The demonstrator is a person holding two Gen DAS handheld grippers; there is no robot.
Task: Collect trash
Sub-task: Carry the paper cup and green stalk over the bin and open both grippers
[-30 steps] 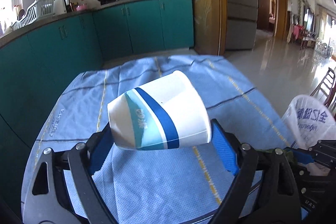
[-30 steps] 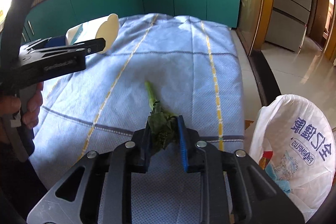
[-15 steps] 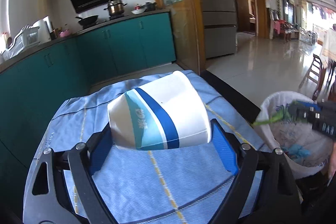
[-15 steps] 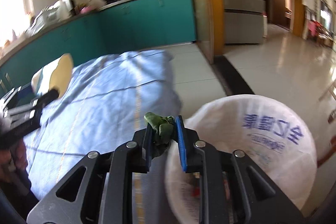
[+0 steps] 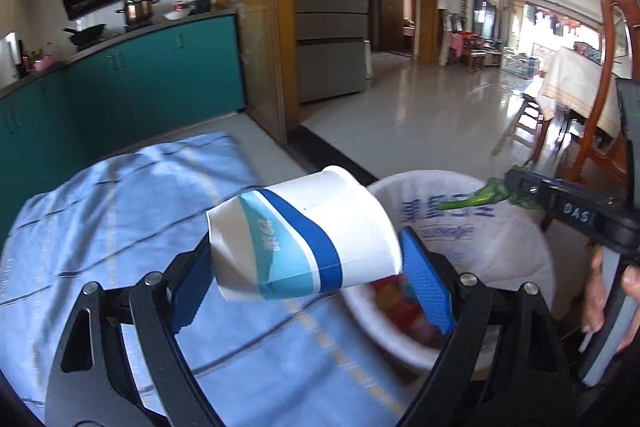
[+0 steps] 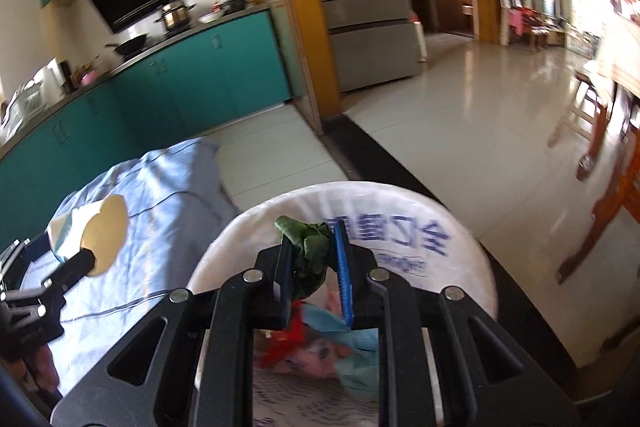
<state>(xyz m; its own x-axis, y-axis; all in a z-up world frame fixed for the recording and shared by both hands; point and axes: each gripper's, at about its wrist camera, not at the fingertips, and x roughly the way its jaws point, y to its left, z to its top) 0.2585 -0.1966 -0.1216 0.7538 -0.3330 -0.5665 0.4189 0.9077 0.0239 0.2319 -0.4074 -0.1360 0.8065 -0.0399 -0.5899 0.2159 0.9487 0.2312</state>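
Two bits of trash were up in the air at this point: a paper cup point(image 5: 304, 239) and a wilted green leaf point(image 6: 310, 253). A second back both were over the blue tablecloth point(image 5: 120, 211), and the trash bin point(image 6: 464, 247) with its white bag liner sat off at the right edge of both views. Half a second back the leaf had only got as far as the bin's near rim. By this frame both views had swung over to the bin, so it filled the lower middle of the right wrist view and sat just right of the cup in the left one.

Left gripper point(image 5: 306, 267) had its blue pads spread wide and clamped on the cup, one pad on each side, same grip as before. The cup lay on its side, mouth pointing away, hanging over the tablecloth's edge right beside the bin's rim.

Right gripper point(image 6: 312, 267) was nearly closed, pinching the leaf between its pads, same hold as earlier. The leaf hung directly over the bin's opening, above the crumpled red and blue wrappers point(image 6: 320, 339) already inside. From the left wrist view, the leaf's stem stuck out leftward above the bin's far rim.

Beyond the bin ran pale floor tiles point(image 6: 460, 115).
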